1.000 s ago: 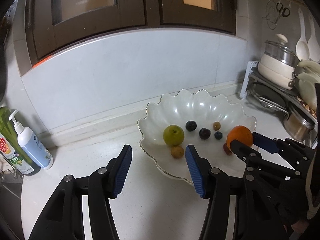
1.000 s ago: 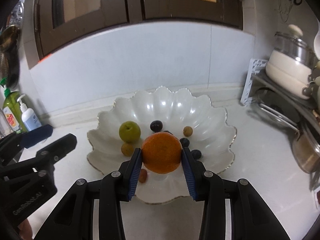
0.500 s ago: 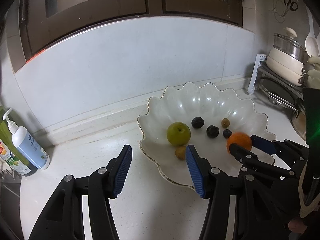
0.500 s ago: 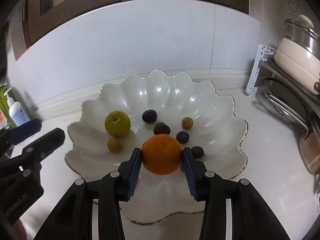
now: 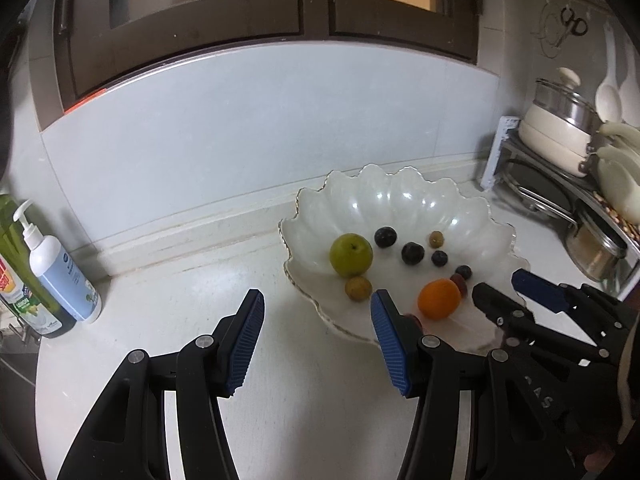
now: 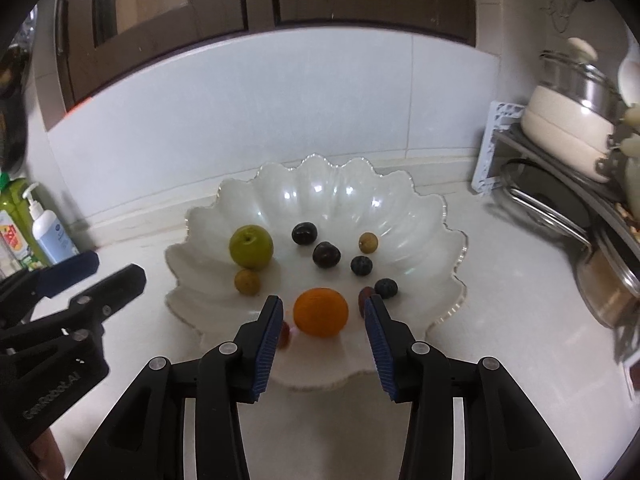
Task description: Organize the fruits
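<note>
Two handheld grippers hover at the near edge of a scalloped white bowl [image 6: 404, 208] of fruit on a kitchen counter [image 5: 168, 304].

Right gripper [image 6: 322, 326] has its blue pads spread apart, clear of an orange [image 6: 320, 312] resting between them at the bowl's six o'clock side. Left gripper [image 5: 316, 340] also stands open and empty over the counter, at the bowl's eight o'clock. Inside the bowl, a green apple [image 6: 251, 246] sits at ten o'clock, with small dark and tan fruits scattered around the centre. Pump bottles [image 5: 60, 268] stand far off at nine o'clock.
</note>
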`<state>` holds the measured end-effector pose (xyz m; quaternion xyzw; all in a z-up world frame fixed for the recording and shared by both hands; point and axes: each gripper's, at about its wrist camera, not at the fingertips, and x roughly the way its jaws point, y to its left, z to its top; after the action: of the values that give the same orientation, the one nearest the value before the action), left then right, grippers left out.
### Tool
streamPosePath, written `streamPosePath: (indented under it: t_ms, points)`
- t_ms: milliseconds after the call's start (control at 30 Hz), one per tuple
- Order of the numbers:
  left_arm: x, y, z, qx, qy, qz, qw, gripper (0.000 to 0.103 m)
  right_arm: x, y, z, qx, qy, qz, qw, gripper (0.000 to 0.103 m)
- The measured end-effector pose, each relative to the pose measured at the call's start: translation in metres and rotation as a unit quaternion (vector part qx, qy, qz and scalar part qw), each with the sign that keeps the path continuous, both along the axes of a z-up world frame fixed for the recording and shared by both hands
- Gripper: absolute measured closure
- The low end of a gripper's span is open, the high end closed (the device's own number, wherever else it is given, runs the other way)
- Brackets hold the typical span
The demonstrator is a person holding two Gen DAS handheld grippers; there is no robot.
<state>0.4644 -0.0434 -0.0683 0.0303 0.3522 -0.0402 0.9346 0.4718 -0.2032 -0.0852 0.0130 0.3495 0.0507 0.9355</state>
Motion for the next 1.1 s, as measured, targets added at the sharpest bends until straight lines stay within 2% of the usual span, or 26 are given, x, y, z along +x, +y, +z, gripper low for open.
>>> streamPosePath:
  t_ms: [67, 133, 200, 533, 833, 1100]
  points:
    - [-0.012, 0.002, 0.004, -0.004, -0.002, -0.009, 0.9999, 0.047, -0.014, 0.000, 0.007, 0.001, -0.009, -0.008, 1.000, 0.058]
    - [-0.022, 0.003, 0.009, -0.003, -0.004, -0.014, 0.9999, 0.043, -0.030, 0.001, 0.015, 0.003, -0.021, -0.019, 1.000, 0.050]
    - [-0.033, 0.007, 0.014, -0.004, -0.013, -0.017, 0.9998, 0.040, -0.047, 0.001, 0.023, 0.001, -0.037, -0.031, 0.999, 0.048]
    - [-0.096, 0.024, 0.045, -0.001, -0.054, -0.016, 0.9984, 0.018, -0.122, 0.010, 0.056, -0.014, -0.091, -0.061, 0.994, 0.030]
    - [-0.159, 0.028, 0.069, -0.007, -0.093, -0.009, 0.9956, 0.010, -0.185, 0.008, 0.080, -0.019, -0.121, -0.062, 0.991, 0.027]
    - [-0.226, 0.027, 0.084, -0.016, -0.120, 0.009, 0.9925, 0.009, -0.249, 0.002, 0.095, -0.024, -0.148, -0.067, 0.986, 0.026]
